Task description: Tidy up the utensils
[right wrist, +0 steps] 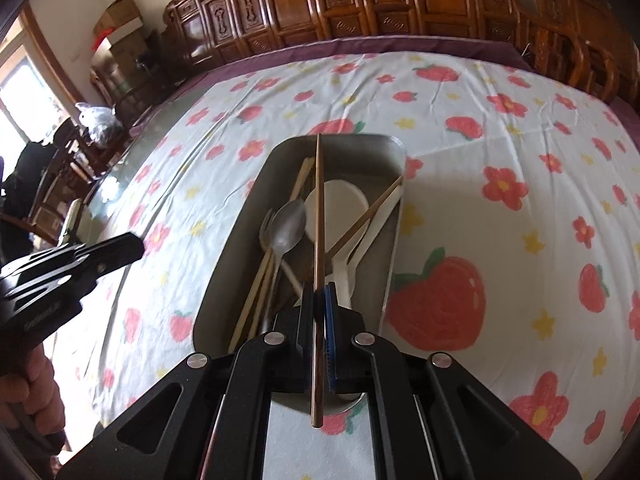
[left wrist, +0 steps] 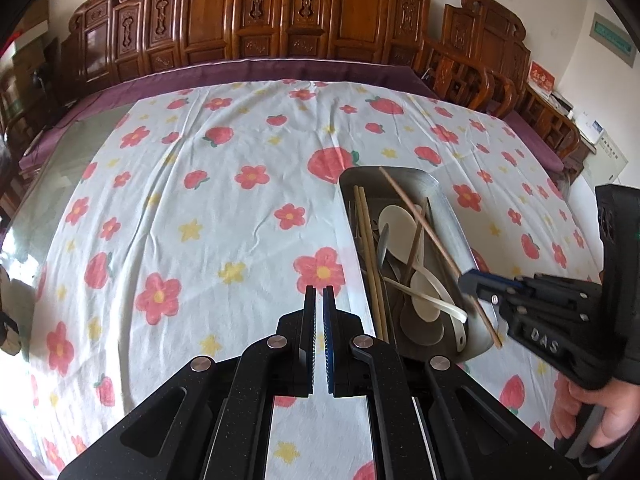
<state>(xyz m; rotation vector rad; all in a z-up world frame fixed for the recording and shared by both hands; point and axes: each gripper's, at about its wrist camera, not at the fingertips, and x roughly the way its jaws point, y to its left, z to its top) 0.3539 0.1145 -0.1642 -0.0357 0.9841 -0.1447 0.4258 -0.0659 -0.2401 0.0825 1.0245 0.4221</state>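
- My black right claw [right wrist: 319, 294] is clenched on a long brown wooden chopstick [right wrist: 318, 216]; its lower end pokes out behind the pads.
- That chopstick runs forward over the grey metal tray [right wrist: 236, 248], whose near end my claw hides.
- My black left claw [left wrist: 319, 294] is clenched on nothing, over the flowered white tablecloth [left wrist: 192, 200] just left of the tray.

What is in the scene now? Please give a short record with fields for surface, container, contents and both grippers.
surface: floral tablecloth
container: metal tray, on the cloth
contents: pale chopsticks, metal spoon, white spoons, fork partly hidden
left gripper: shut, empty, over the cloth beside the tray
right gripper: shut on brown chopstick, above the tray
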